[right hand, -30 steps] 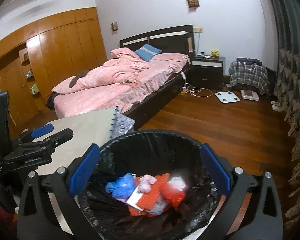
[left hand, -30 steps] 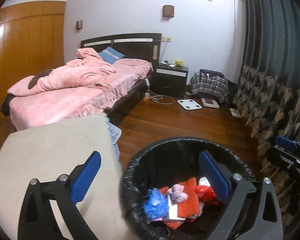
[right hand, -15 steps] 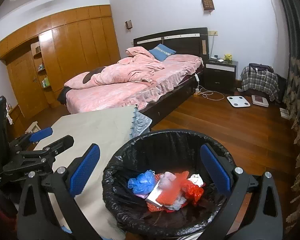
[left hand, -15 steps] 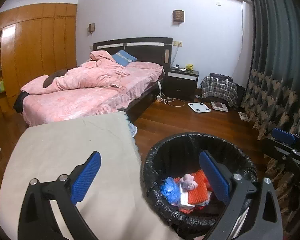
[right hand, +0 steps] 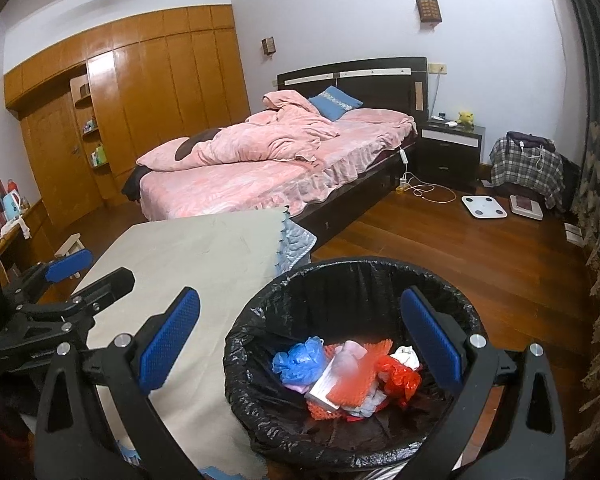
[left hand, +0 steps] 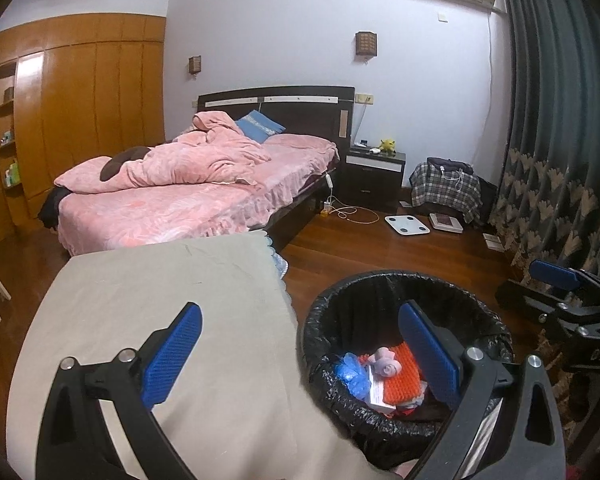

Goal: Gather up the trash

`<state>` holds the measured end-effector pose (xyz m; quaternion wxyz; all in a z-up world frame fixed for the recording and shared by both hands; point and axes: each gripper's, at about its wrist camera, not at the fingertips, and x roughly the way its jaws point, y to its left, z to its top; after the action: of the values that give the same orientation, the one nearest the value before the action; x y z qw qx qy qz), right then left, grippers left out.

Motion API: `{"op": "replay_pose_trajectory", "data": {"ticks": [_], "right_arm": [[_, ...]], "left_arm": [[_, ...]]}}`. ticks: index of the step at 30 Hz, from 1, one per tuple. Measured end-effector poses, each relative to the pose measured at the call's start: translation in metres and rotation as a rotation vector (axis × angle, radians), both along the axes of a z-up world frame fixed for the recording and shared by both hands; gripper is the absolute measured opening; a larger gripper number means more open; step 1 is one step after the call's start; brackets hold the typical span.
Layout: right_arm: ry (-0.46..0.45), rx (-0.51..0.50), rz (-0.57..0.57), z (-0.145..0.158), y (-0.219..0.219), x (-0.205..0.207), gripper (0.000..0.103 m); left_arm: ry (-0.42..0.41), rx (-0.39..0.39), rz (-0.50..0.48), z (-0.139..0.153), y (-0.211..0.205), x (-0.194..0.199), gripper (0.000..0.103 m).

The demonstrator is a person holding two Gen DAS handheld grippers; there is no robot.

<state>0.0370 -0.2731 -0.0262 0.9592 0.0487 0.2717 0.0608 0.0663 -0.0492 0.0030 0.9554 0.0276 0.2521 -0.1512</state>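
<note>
A black-lined trash bin (left hand: 324,320) (right hand: 252,320) stands on the wooden floor beside a beige-covered table (left hand: 160,300) (right hand: 204,252). Inside it lie a blue plastic bag (right hand: 298,360), orange netting (right hand: 352,384), a red bag (right hand: 398,376), a pink wad (left hand: 386,364) and white paper. My left gripper (left hand: 300,352) is open and empty, above the table edge and bin rim. My right gripper (right hand: 300,344) is open and empty, over the bin's left side. Each gripper shows in the other's view, the right (left hand: 568,292) and the left (right hand: 60,280).
A bed with pink bedding (left hand: 188,196) stands behind the table. A nightstand (left hand: 374,172), a white scale (left hand: 406,224), a plaid-covered bag (left hand: 446,192) and cables lie on the floor at the back. Dark curtains (left hand: 560,160) hang right. Wooden wardrobes (right hand: 140,120) line the left wall.
Both grippers have pulled back and risen from the bin, which now sits lower and smaller in view. More of the table shows. Both stay open and empty.
</note>
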Motion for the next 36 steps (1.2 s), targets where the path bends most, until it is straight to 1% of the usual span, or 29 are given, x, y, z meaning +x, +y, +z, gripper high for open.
{"op": "replay_pose_trajectory", "data": {"ticks": [12,36], "right_arm": [[-0.009,-0.007,0.021,0.001,0.012,-0.002,0.098],[-0.007,-0.007,0.021,0.0,0.012,-0.002,0.098]], "left_arm": [[-0.011,-0.002,0.014,0.004,0.008,-0.007,0.097],[-0.012,0.004,0.014,0.004,0.008,-0.01,0.097]]}}
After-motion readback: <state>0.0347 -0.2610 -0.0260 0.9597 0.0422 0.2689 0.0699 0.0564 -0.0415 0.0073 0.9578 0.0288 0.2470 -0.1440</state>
